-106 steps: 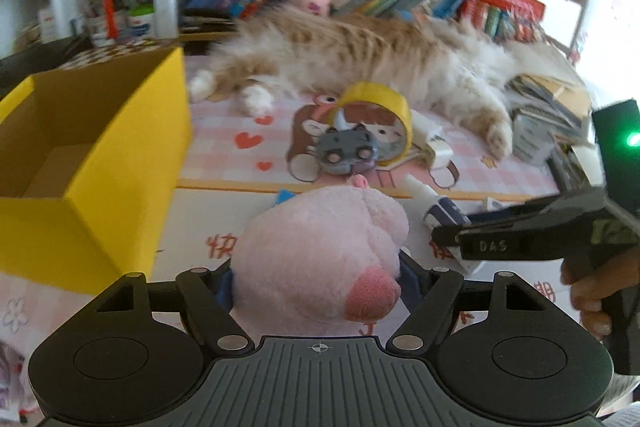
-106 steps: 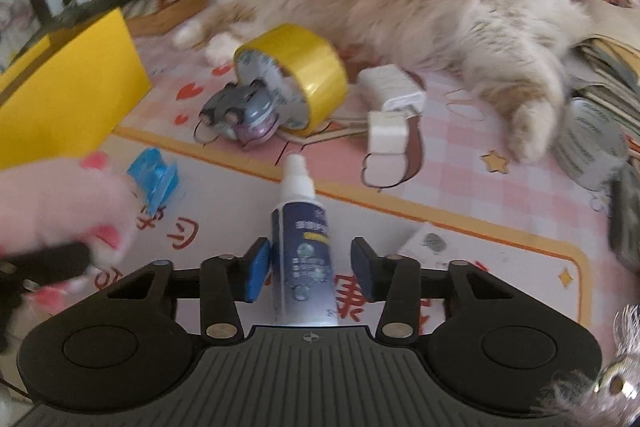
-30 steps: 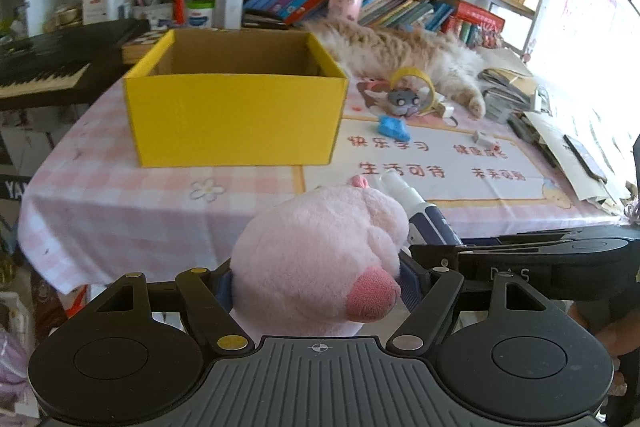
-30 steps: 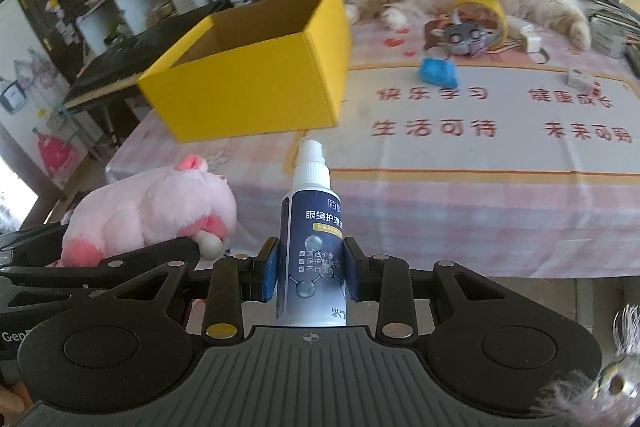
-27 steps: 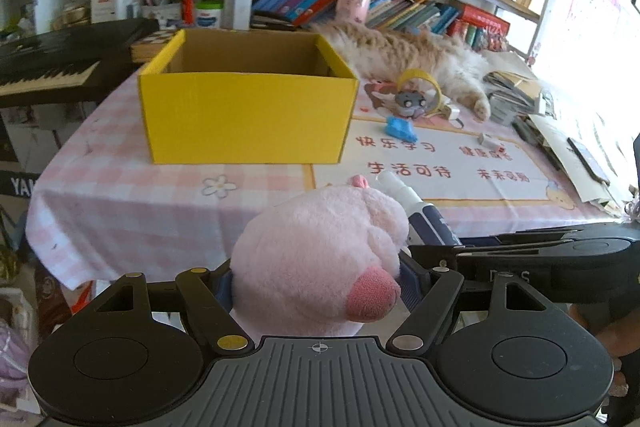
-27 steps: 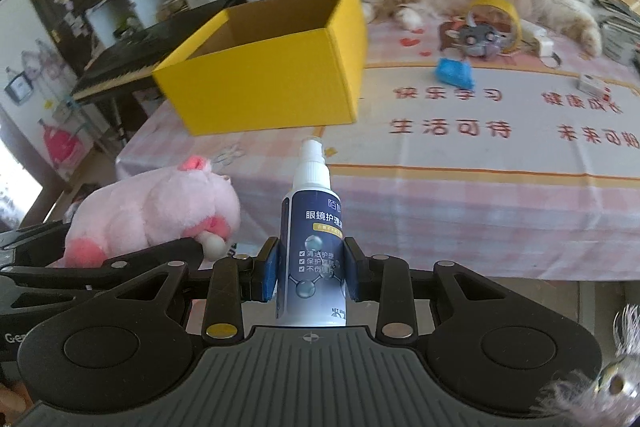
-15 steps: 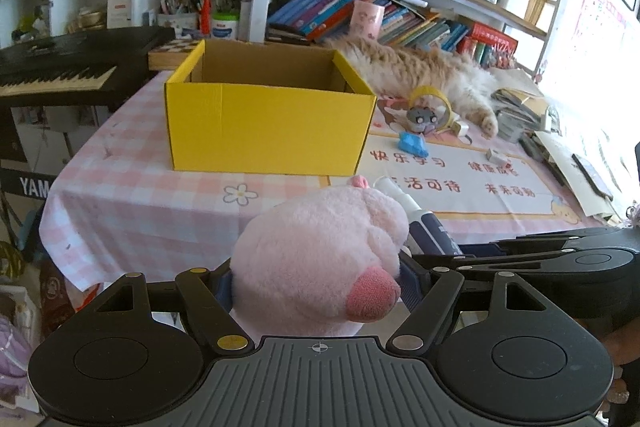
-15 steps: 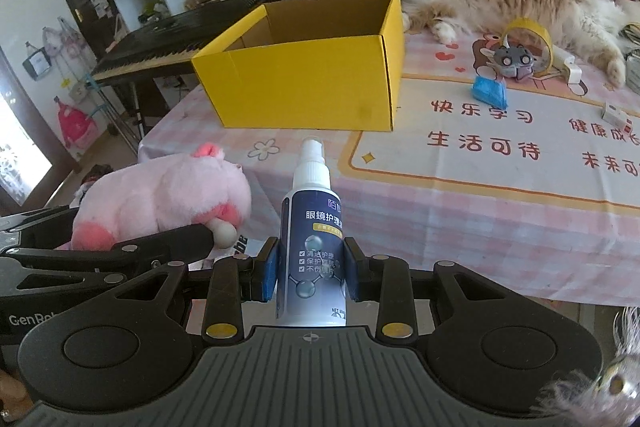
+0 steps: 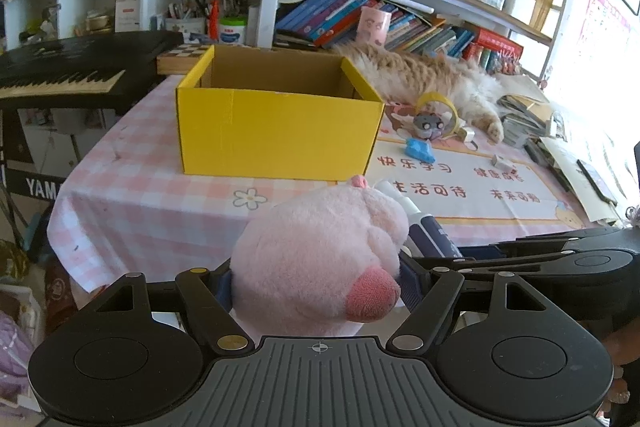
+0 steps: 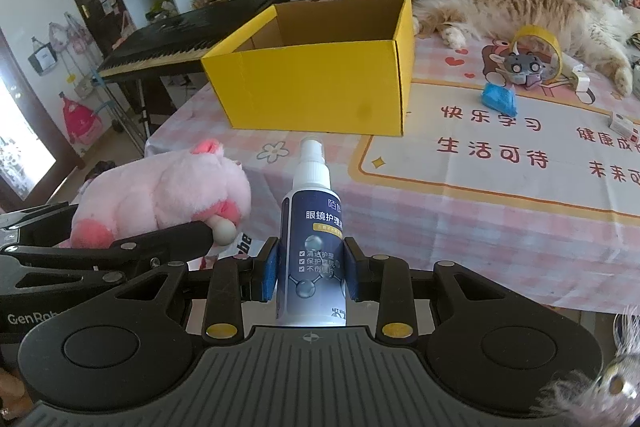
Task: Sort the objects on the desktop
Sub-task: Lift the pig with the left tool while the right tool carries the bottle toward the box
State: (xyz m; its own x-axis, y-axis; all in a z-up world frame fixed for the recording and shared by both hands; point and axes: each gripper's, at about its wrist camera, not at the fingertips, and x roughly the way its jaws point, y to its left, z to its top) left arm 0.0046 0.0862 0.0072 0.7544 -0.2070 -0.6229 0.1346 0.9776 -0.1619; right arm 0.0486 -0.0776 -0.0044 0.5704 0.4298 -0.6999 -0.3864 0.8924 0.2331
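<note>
Yellow cardboard: the open-topped box [image 10: 320, 75] fills the upper middle of both wrist views, mouth up, nothing seen inside it.
Left gripper [image 9: 316, 291]: clamped on the pink plush pig [image 9: 320, 259], which bulges up out of the jaws at lower centre.
Right gripper [image 10: 308, 275]: blue pads squeezed on the spray bottle [image 10: 312, 247], white nozzle pointing up the frame toward the box.
Bottle axis: runs along the fingers, roughly in line with the box's near wall.
Which way to the box: straight ahead and up-frame for both hands, across a strip of pink checked tablecloth [image 10: 460, 219]; both grippers hang off the near table edge, well apart from the box.
Who's nearer: from the right view the pig sits at left, the bottle at centre; I'd call it about even, the left hand lined up more squarely on the box front.
Next move, my guess: carry forward and over the near wall, then let go above the opening.
Left on the table: blue item [image 10: 498, 97], tape roll [image 10: 538, 47], cat [image 10: 520, 3] lying behind them.
</note>
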